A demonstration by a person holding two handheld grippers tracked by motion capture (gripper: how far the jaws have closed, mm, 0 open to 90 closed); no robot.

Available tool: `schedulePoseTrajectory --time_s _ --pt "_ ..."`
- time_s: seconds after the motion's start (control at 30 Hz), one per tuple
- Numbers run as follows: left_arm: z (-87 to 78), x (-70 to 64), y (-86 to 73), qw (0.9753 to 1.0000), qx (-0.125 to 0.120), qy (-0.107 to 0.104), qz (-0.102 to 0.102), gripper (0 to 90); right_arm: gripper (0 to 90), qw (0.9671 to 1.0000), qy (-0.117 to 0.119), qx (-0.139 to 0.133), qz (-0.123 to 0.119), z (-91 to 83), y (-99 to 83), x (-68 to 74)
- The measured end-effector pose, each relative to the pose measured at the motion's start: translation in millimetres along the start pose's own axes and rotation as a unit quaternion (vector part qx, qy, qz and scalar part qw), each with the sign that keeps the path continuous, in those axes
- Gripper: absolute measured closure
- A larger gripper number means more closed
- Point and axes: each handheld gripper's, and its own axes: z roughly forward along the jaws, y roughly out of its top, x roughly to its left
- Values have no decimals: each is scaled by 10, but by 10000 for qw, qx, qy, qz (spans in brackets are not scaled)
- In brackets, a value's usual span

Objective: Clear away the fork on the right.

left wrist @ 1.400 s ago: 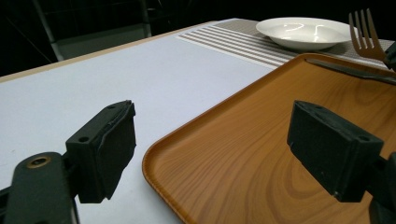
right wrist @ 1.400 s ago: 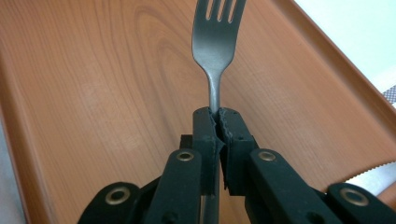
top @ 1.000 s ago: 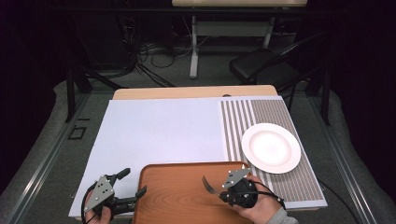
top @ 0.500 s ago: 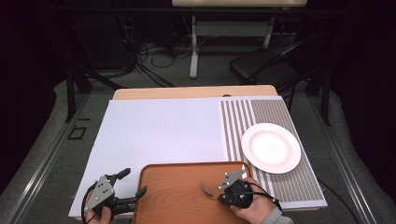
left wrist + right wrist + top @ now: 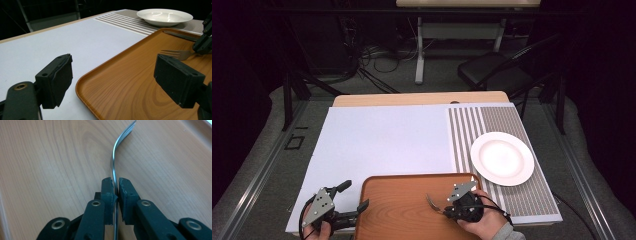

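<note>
the right claw is pinching a fork by its thin handle, pads pressed tight on both sides. the fork sits over the wooden tray, near the tray's right side, and i cannot tell if its tip touches the wood. the fork's long line runs straight out from the claw, with the prongs curving away at the far end. in the high view the prongs point left, toward the middle of the tray, and the right claw is at the handle end

the left claw is spread wide and holds nothing. it sits by the tray's left edge, one pad over the white mat and one over the tray

the white plate lies to the right of the fork, on the striped mat, just past the tray's corner. the right hand is much nearer the plate than the left one, so i think the fork would go that way
</note>
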Motion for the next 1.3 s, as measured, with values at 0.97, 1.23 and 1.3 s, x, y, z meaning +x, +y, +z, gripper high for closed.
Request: schedulePoseTrajectory --time_s 0.97,1.23,1.3 --pt "-9 -3 5 10000 5 -17 37 159 823 9947 146 -1000 -212 113 96 0" --pt "-9 -2 5 10000 2 -13 29 159 874 9953 88 -933 -255 174 96 5" --pt "-10 -3 5 10000 4 -14 30 159 886 9950 73 -950 -288 176 96 11"
